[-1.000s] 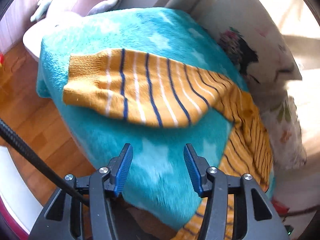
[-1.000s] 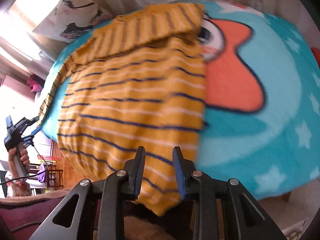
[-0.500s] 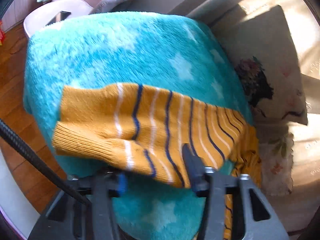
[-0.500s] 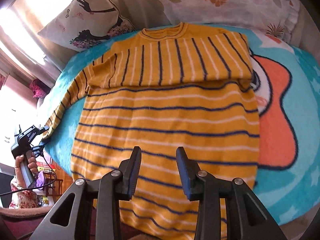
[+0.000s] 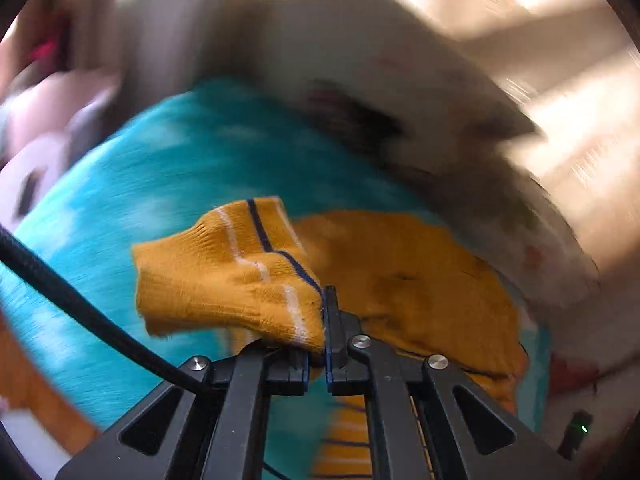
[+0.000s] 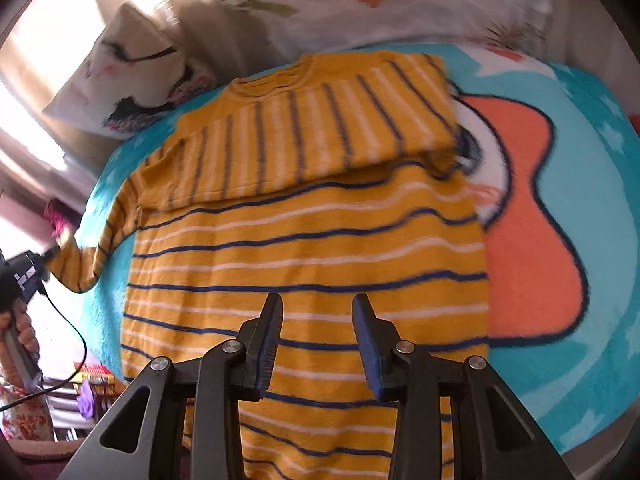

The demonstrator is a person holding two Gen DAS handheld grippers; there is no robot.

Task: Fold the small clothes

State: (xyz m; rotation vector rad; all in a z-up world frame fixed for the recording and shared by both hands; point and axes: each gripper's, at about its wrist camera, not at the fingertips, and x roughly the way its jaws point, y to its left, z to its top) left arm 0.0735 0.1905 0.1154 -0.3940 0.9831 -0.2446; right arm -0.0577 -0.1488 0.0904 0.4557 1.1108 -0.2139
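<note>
A small mustard-yellow sweater (image 6: 308,264) with navy and white stripes lies flat on a teal blanket (image 6: 580,208). Its right sleeve is folded across the chest. My left gripper (image 5: 320,320) is shut on the cuff of the left sleeve (image 5: 224,280) and holds it lifted above the blanket; the view is motion-blurred. In the right wrist view that gripper (image 6: 38,264) shows at the far left with the sleeve (image 6: 104,236) stretched toward it. My right gripper (image 6: 318,320) is open and empty, hovering over the sweater's lower body.
Printed pillows (image 6: 132,80) lie along the back edge of the blanket. The blanket has an orange cartoon shape (image 6: 532,216) to the right of the sweater. Wooden floor (image 5: 36,384) and a white seat (image 5: 36,168) lie beyond the blanket's left edge.
My left gripper went from open, moved onto the sleeve cuff, closed on it and lifted it. My right gripper opened wider and drew back over the sweater's hem area.
</note>
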